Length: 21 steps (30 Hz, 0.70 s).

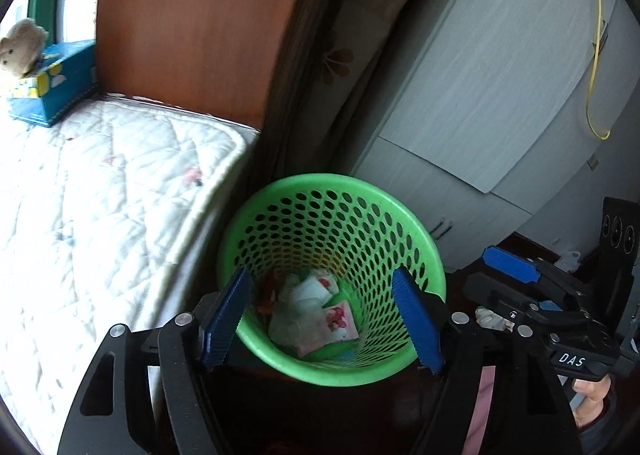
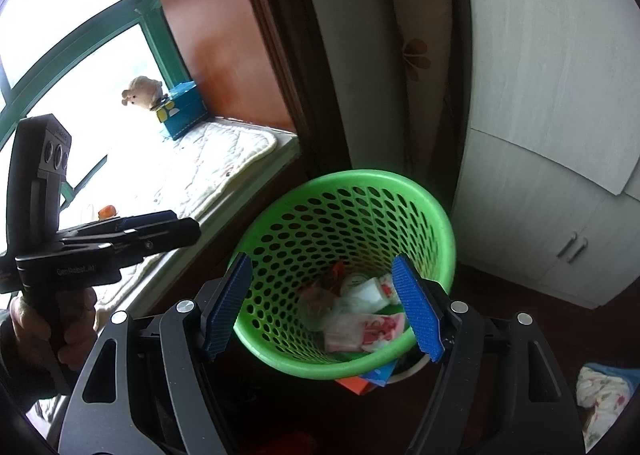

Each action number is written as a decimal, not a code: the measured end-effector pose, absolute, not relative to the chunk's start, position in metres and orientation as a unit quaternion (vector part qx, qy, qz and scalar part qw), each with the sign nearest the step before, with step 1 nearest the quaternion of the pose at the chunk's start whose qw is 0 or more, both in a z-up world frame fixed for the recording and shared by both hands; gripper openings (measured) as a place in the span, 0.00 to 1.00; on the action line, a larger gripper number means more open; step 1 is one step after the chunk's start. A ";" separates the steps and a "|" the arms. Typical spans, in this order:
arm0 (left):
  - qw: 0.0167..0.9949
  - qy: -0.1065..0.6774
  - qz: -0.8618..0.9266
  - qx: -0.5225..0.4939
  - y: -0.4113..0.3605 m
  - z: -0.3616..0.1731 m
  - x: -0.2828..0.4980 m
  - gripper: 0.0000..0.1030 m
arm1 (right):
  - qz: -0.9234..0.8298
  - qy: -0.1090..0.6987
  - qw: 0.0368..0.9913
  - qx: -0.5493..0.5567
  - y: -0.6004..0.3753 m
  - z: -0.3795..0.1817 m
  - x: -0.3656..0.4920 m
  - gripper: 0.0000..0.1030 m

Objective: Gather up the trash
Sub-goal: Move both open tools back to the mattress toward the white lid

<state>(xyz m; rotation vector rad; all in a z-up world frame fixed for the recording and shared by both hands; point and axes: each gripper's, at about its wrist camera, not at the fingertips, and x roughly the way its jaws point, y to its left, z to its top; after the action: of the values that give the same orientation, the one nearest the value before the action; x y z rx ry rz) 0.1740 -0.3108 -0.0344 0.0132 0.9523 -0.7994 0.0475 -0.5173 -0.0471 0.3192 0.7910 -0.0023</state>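
Trash (image 1: 316, 315) sits at the bottom of one green basket (image 1: 416, 231), which stands on the dark floor between the bed at 9 o'clock and the grey cupboard (image 1: 460, 115) at 2 o'clock. Both claws hang over the basket's near rim. The left gripper (image 1: 320, 321) is spread wide with nothing in it, and the right gripper (image 2: 322, 309) is spread wide and bare too. It looks like the drop-in step is done or nearly done, so the next move is likely to hunt for more trash. One crumpled white bit (image 1: 494, 319) lies on the floor at 3 o'clock of the left claw, and a red and blue packet (image 2: 366, 379) pokes out by the basket's foot at 6 o'clock. Inside the basket I count about four wrappers, but they overlap, so I cannot be sure. One toy bear (image 2: 142, 91) sits on one blue box (image 2: 184, 115).
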 end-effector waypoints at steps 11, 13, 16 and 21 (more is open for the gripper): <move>0.857 0.431 -0.284 0.002 -0.231 -0.017 0.184 0.69 | 0.046 0.378 0.916 0.130 -0.475 -0.036 0.066 0.72; 0.864 0.429 -0.265 -0.002 -0.213 -0.015 0.187 0.71 | 0.054 0.377 0.916 0.126 -0.466 -0.034 0.070 0.72; 0.878 0.419 -0.232 -0.003 -0.187 -0.011 0.192 0.78 | 0.066 0.377 0.916 0.118 -0.452 -0.031 0.077 0.72; 0.896 0.404 -0.182 0.007 -0.143 -0.009 0.201 0.83 | 0.086 0.377 0.916 0.104 -0.429 -0.026 0.090 0.75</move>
<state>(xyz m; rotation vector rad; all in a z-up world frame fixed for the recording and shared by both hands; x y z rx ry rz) 0.2010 -0.1427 -0.0088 0.0141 0.8375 -0.3764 0.0904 -0.4286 -0.0260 0.2148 0.7765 0.1770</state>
